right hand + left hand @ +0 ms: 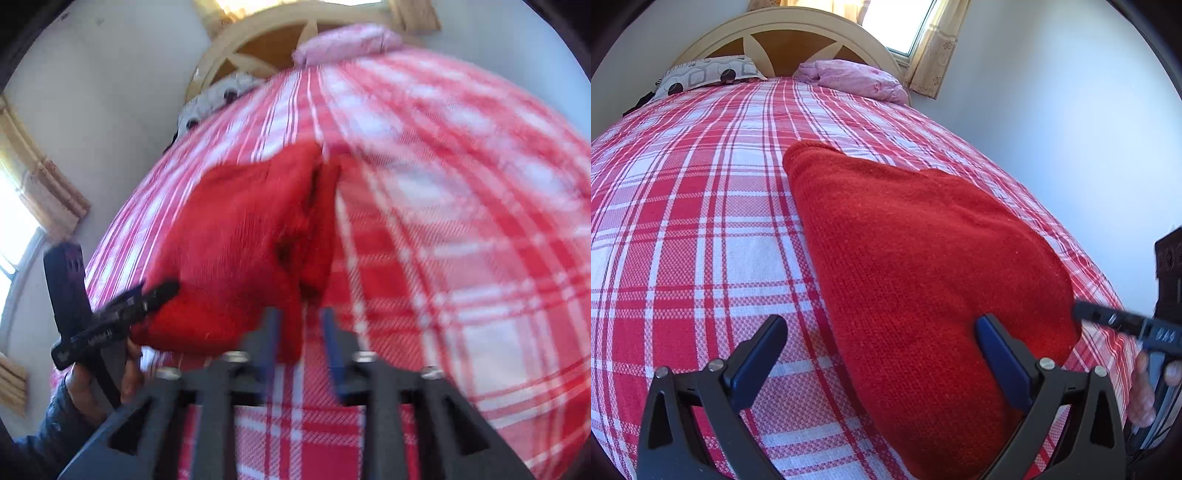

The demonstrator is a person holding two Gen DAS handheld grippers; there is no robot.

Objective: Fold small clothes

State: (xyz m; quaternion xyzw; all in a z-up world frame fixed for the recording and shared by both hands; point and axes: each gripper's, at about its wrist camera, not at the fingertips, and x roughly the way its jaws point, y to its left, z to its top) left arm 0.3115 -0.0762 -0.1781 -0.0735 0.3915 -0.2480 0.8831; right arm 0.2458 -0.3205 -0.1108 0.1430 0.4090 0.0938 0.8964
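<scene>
Left claw point(881, 350) agape over red knit garment point(923, 258), checked bedspread point(701, 221)

A red-and-white plaid bedspread point(701, 229) is spread over the bed. At its head, a cream arched headboard point(786, 37) with brown panels is seen. A grey patterned pillow point(709, 74) is placed on the left, a crumpled pink cloth point(857, 79) on the right. A curtained window point(916, 26) is set above.
</scene>
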